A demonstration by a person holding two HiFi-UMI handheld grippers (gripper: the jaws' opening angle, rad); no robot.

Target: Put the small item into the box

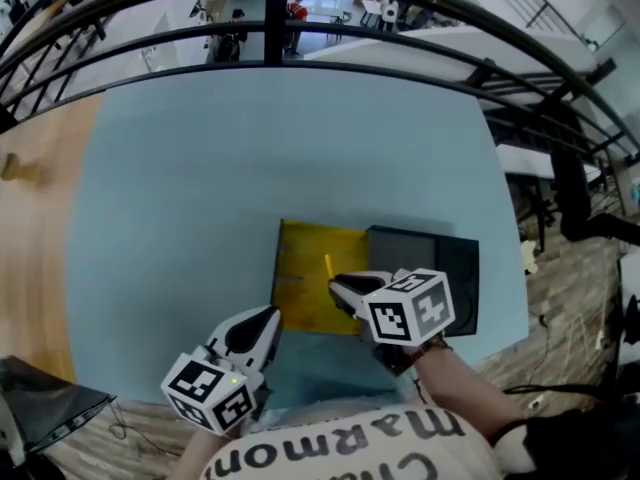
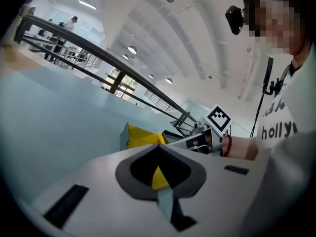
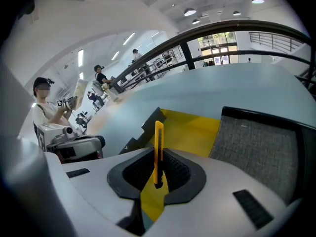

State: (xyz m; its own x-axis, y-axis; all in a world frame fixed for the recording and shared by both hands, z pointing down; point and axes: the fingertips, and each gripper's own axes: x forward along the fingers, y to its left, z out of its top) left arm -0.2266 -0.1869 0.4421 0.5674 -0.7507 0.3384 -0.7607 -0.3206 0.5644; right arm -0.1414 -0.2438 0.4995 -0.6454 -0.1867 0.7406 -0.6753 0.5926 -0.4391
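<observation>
**Inspector:** Right gripper (image 1: 340,288): jaws clenched on the small item (image 3: 158,147), a thin yellow strip; grip taken at its near end; the rest stands clear of the pads.

**Clerk:** And where is it relative to the box (image 1: 300,268)?

**Inspector:** Over the open yellow floor, inside the near edge; its long axis runs away from the person, in line with the jaws; whether the far tip touches the floor, I cannot tell.

**Clerk:** The dark lid (image 1: 430,258)?

**Inspector:** Lying flat, touching the box on its right side; the item is left of it, over yellow and not over the grey lining.

**Clerk:** Left gripper (image 1: 262,323)?

**Inspector:** Jaws drawn together at the tips, nothing between them; it sits just outside the box's near left corner, over the blue table (image 1: 200,188); it has no hold on the box.

**Clerk:** Your judgement on the coming move?

**Inspector:** The right gripper alone carries it; the box is directly beneath the item, so a short descent and a release should do; risk noted: a strip let go while tilted may come to rest against the wall.
</observation>
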